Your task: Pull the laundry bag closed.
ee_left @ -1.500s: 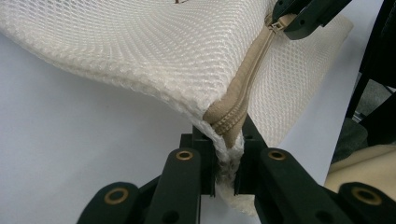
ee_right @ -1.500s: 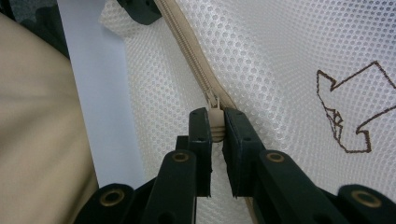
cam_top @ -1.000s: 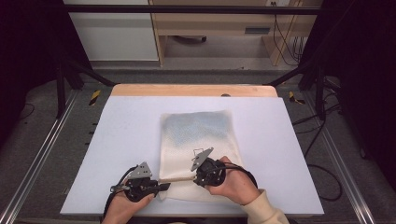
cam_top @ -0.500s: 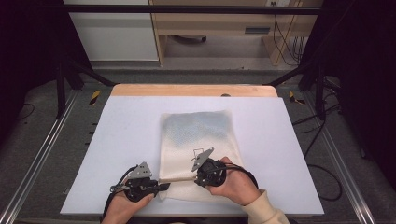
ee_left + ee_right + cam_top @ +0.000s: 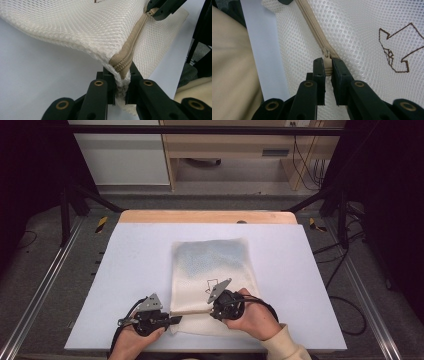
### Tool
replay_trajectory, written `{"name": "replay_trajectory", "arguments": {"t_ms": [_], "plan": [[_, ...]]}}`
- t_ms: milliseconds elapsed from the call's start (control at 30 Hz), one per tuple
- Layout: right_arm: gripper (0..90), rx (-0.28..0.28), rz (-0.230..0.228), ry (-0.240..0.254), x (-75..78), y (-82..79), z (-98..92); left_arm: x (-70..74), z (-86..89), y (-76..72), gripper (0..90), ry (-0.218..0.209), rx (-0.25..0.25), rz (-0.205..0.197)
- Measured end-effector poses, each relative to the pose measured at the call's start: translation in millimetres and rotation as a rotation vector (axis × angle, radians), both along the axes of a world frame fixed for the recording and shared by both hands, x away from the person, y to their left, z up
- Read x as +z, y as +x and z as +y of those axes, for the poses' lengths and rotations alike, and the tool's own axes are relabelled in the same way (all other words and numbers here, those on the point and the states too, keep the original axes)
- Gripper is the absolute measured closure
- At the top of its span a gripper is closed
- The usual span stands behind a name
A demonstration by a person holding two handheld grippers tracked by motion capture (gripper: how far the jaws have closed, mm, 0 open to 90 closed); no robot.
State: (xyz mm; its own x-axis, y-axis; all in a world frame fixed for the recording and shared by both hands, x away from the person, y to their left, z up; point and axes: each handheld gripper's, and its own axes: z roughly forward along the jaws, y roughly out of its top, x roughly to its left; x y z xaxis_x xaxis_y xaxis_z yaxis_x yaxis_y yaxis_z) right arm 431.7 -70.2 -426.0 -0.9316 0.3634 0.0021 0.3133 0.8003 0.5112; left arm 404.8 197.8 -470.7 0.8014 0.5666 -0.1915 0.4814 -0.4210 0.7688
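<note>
Right tool (image 5: 327, 70) clamping zipper pull (image 5: 327, 65), cream mesh bag (image 5: 362, 32)

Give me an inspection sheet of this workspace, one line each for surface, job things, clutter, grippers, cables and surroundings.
Surface: white table top, wooden strip along far edge.
Job's things: cream mesh bag lying flat, tan zipper along its near edge, brown outline motif.
Clutter: nothing seen.
Grippers: left gripper shut on the bag's corner at the zipper end; right gripper shut on the zipper pull.
Cables: black cable loops beside the table's right edge.
Surroundings: metal frame rails, wooden shelf unit behind.
</note>
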Motion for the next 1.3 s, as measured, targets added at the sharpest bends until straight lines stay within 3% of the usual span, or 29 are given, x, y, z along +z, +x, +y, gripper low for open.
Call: {"name": "replay_trajectory", "arguments": {"t_ms": [1300], "plan": [[82.2,-0.025,0.0,0.007,1.0,-2.5,-13.2,1.1,-0.1,-0.7,82.0,0.004,-0.002,-0.008]]}}
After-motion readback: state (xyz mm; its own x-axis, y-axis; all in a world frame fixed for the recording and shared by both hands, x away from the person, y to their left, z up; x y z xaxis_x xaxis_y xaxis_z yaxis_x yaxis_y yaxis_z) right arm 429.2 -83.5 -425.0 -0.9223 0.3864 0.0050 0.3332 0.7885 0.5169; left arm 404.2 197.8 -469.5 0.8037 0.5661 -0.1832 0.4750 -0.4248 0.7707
